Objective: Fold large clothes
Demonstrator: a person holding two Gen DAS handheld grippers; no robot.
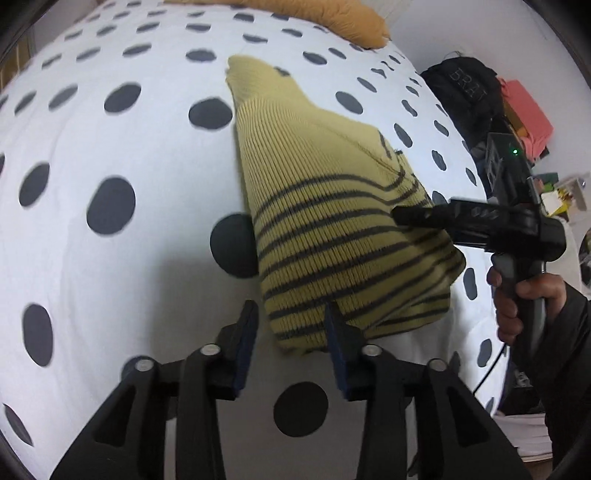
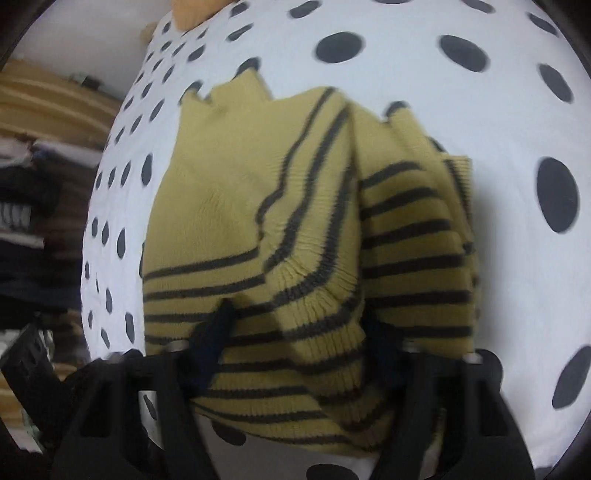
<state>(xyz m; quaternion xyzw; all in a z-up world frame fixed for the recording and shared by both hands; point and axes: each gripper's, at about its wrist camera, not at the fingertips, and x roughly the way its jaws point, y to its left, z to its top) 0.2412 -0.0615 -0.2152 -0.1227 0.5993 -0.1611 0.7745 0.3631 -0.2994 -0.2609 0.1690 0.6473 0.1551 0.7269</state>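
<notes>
- Garment: yellow knit sweater (image 1: pixel 332 236) w/ dark stripes lay on the polka-dot bedsheet (image 1: pixel 110 155), directly ahead of the left gripper (image 1: pixel 291 325) and partly between its fingertips.
- Left gripper: jaws stood apart. The near folded corner of the sweater sat between and just beyond the tips; one pad edge overlapped the knit in the left wrist view. No clamp evident.
- Right gripper (image 2: pixel 295 332): jaws stood apart, w/ a bunched ribbed cuff or hem between them. Contact w/ the blue pads (image 2: pixel 214 332) looked likely on the left side; firm pinch could not be confirmed, img blurred.
- In the left wrist view the right gripper (image 1: pixel 410 216) reached in from the right of the left jaws, tips lying over the striped section, held by the person's hand (image 1: pixel 517 295).
- Progress, judged: sweater was already gathered into a narrow, layered bundle, approx. sleeve folded over body, so the first folds seemed done.
- Remaining, judged: edges were uneven and layers rumpled ahead of the right jaws; a final fold and flattening appeared outstanding.
- Misc: an orange cushion (image 1: pixel 332 18) lay far beyond the left jaws at the sheet's far edge; stacked clothes (image 2: pixel 37 184) sat off to the left of the right jaws, beyond the bed.
</notes>
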